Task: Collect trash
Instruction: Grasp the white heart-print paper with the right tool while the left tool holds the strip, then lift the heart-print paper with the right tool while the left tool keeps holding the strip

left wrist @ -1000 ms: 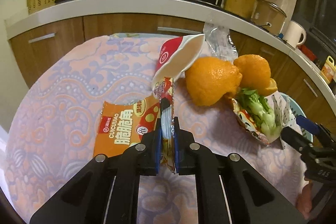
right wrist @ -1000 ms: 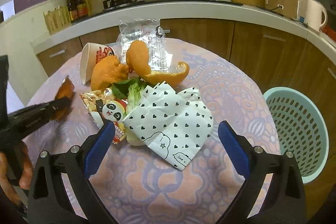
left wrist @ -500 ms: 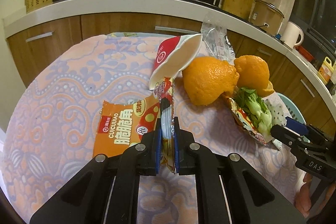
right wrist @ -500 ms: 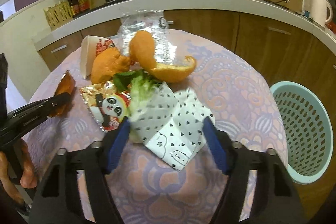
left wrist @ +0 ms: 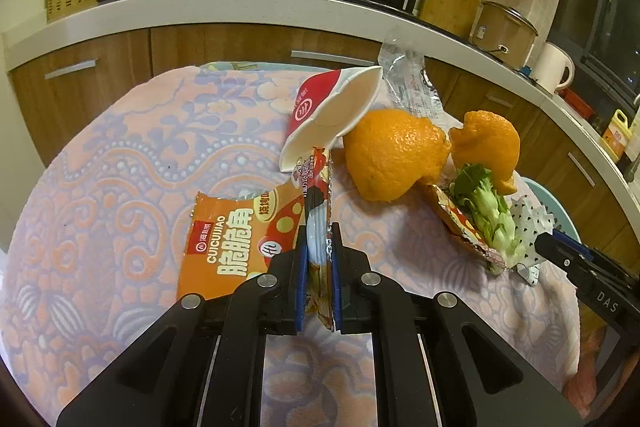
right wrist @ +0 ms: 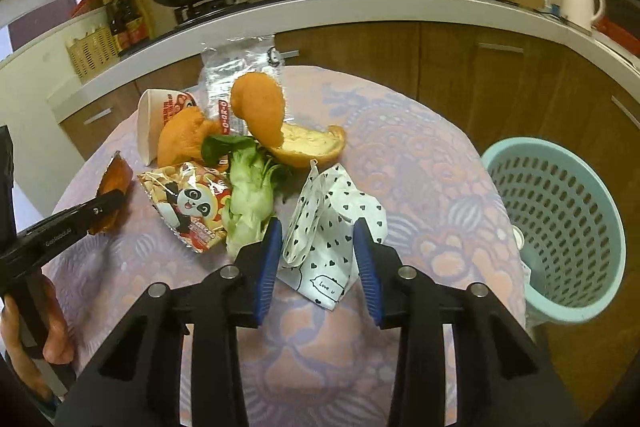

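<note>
Trash is being gathered from the bench by both grippers.

An orange snack wrapper (left wrist: 318,227) is kept pinched by the left gripper (left wrist: 319,279). The right gripper (right wrist: 316,251) jaws, spread wide a second ago, have been closing around the heart-print paper (right wrist: 328,227), seemingly bunched for lifting into the basket (right wrist: 560,227); firm contact cannot be told.

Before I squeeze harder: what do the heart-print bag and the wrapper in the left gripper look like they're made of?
Heart-print bag: looks like thin matte paper; it holds sharp creases and buckles between the right gripper, whose jaws have just been closing.
Wrapper pinched in the left gripper: probably glossy plastic film with a foil lining; a shiny silvery edge shows and it hangs limp.
</note>
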`<state>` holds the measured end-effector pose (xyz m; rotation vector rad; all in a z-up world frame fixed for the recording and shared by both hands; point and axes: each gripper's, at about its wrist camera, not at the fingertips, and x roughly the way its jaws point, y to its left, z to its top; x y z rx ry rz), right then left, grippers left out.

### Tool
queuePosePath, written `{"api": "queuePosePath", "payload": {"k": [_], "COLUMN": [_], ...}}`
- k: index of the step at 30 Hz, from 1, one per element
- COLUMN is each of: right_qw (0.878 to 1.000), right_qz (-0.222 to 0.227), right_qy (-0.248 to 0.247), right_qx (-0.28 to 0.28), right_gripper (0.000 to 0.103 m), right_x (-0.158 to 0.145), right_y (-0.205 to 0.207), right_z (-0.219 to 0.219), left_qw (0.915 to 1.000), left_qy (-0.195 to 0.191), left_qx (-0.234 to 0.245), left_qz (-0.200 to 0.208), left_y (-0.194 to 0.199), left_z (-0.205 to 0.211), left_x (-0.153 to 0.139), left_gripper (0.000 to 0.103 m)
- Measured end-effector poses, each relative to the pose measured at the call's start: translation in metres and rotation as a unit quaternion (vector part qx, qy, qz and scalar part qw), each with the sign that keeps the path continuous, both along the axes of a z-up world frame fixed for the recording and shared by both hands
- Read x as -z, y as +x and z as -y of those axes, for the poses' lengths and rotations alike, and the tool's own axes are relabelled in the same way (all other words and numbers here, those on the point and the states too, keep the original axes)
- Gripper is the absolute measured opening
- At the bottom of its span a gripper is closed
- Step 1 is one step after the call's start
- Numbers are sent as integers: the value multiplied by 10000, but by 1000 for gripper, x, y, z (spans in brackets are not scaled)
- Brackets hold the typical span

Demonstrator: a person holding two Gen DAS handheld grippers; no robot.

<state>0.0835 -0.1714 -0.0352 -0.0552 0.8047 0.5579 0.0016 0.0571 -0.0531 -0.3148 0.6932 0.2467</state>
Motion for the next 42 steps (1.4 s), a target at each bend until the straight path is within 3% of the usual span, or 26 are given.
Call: {"api": "queuePosePath", "payload": {"k": [3,8,11,15,16,19,20,22,27,36,37,39,41,42], "right_qw": [9995,9966,9946,9957,9964,9978,9982,9989,9992,9988,9975,9949,9927,9933], "right_qz": [-195,-636,-900,-803,-736,-560,-488,-385,-347,-212,-408,-722,-920,-851], "right_qy": [-94,41,189,-50,-150,-183,-137,41,128,425,554,687,769,761], "right_qx": [238,515,480,458,403,304,320,269,174,114,132,125,124,186], "right_gripper": [37,67,68,68,56,40,19,7,4,2,5,20,73,75], "right_x": [5,13,18,18,18,14,12,7,3,-17,-15,-9,-2,0], "right_y": [7,23,32,32,30,22,20,16,12,7,10,15,13,9], "right_z": [2,9,11,1,-4,-6,-4,3,11,29,34,40,41,42], "left_qw": [10000,10000,9999,9999,9999,9999,9999,9998,9988,9986,9985,9985,9985,9984], "left_qy": [-37,-35,-57,-79,-73,-68,-47,46,367,198,162,85,3,-13], "left_qx": [4,28,47,53,52,40,39,25,162,312,321,321,332,333], "left_qz": [37,66,82,88,85,121,145,216,288,370,402,425,426,452], "left_y": [-1,-3,-2,-3,-3,-4,-4,-6,-12,-14,-15,-16,-15,-16], "left_z": [0,1,0,0,0,0,0,3,20,25,24,22,20,19], "left_x": [0,-1,-1,-1,-1,-1,-2,-5,-13,-11,-11,-10,-9,-9], "left_gripper": [8,8,8,8,8,8,8,8,8,8,8,8,8,8]}}
